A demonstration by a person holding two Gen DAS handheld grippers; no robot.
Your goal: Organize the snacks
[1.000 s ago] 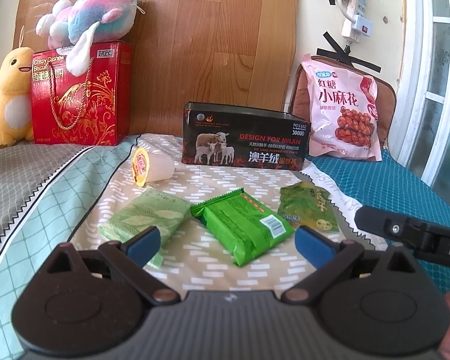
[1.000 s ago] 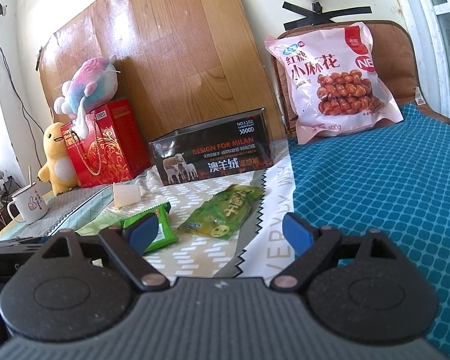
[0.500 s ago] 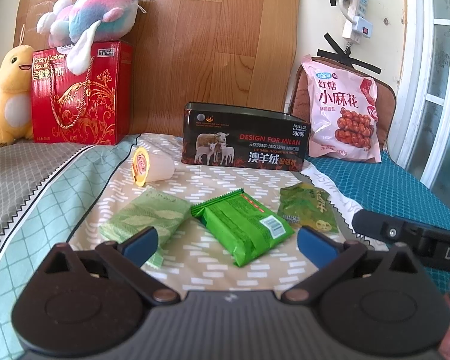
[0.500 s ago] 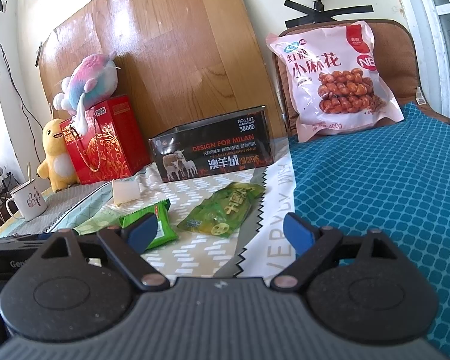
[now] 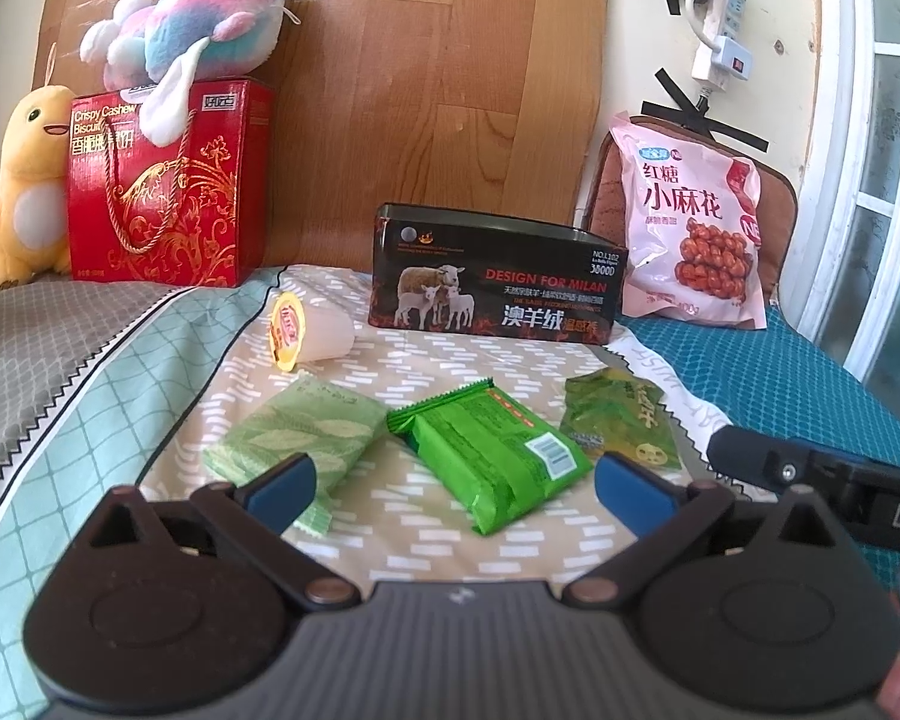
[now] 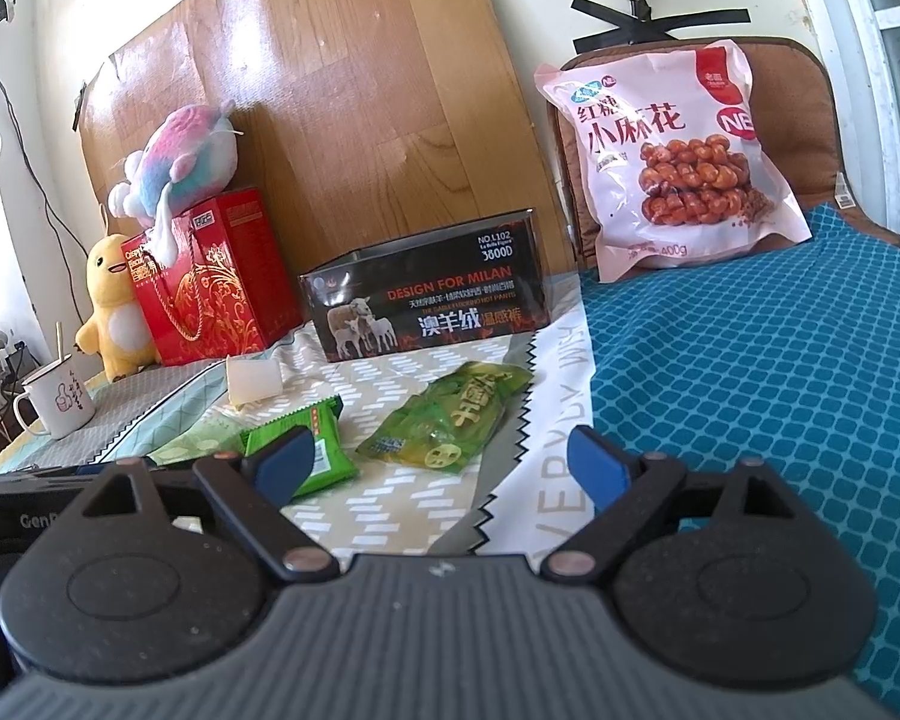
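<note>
A black open tin stands at the back of the patterned cloth; it also shows in the right wrist view. In front of it lie a jelly cup on its side, a pale green packet, a bright green biscuit pack and a clear green snack bag. The snack bag and the biscuit pack also show in the right wrist view. My left gripper is open and empty, just short of the biscuit pack. My right gripper is open and empty, just short of the snack bag.
A large pink snack bag leans on a brown cushion at the back right. A red gift box with a plush toy on it and a yellow plush stand at the back left. A white mug sits at the left.
Both grippers have drifted only slightly; the scene sits a little lower in the right wrist view. Nothing was taken hold of or moved.
</note>
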